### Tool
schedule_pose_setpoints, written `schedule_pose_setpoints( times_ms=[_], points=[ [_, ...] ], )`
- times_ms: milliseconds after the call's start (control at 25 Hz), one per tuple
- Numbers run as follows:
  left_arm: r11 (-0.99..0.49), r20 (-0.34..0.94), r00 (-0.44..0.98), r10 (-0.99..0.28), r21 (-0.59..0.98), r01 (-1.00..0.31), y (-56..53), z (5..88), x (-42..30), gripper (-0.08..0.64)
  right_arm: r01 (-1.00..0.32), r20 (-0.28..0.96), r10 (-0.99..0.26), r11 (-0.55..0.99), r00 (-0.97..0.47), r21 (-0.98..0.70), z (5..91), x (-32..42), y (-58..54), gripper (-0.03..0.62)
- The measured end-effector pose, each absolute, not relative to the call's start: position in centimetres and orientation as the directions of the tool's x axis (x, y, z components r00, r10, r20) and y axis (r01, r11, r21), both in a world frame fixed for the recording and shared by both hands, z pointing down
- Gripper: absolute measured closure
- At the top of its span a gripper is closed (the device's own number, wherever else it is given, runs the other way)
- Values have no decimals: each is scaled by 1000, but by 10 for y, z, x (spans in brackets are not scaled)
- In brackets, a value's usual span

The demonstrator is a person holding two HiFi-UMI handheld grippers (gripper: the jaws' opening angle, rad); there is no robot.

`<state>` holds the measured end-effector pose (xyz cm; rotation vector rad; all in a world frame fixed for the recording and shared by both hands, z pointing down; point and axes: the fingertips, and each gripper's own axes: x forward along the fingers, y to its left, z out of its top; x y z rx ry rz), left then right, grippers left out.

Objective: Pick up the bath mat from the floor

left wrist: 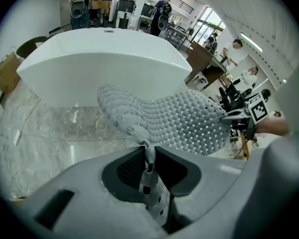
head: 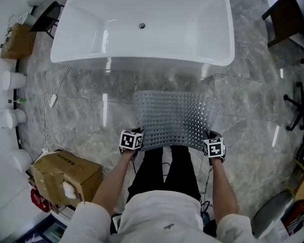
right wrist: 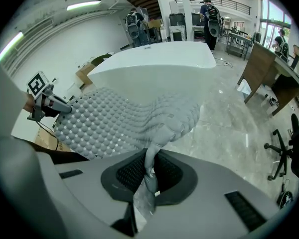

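Note:
A grey, see-through bath mat (head: 175, 118) with rows of small holes and bumps hangs stretched between my two grippers, in front of the white bathtub (head: 142, 27). My left gripper (head: 133, 140) is shut on the mat's near left corner, and its own view shows the mat (left wrist: 174, 118) pinched between the jaws. My right gripper (head: 213, 148) is shut on the near right corner; the mat (right wrist: 124, 118) folds into its jaws. The far edge droops toward the floor by the tub.
Grey marble floor (head: 81, 100) surrounds the tub. A torn cardboard box (head: 66, 178) sits at my left, with a white cable (head: 51, 105) trailing nearby. Office chairs (head: 299, 105) and a dark desk (head: 286, 16) stand to the right. People (right wrist: 208, 14) stand far behind the tub.

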<state>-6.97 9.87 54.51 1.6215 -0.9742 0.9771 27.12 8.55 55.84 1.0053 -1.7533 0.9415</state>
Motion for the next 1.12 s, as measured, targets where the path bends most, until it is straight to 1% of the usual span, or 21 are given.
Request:
schedule_pose_setpoints(
  times_ms=[320,640,840,1120],
  points=[
    [-190,918,344,-197,308,-932,95,504,-76,492,-908,918,-276,383,-286,-168,528,260,88,551],
    [-164,898,360,-251,327,-931,78,490,-101,492,-917,909,-317,373,-271,-143,502,238,78,552],
    [-163,883,385,-268,352,-922,72,485,-133,492,-924,911,-339,370,-233,-99,487,214,75,551],
    [-241,874,381,-301,317,-917,59,472,-208,492,-941,901,-390,333,-191,-56,453,154,67,551]
  ],
)
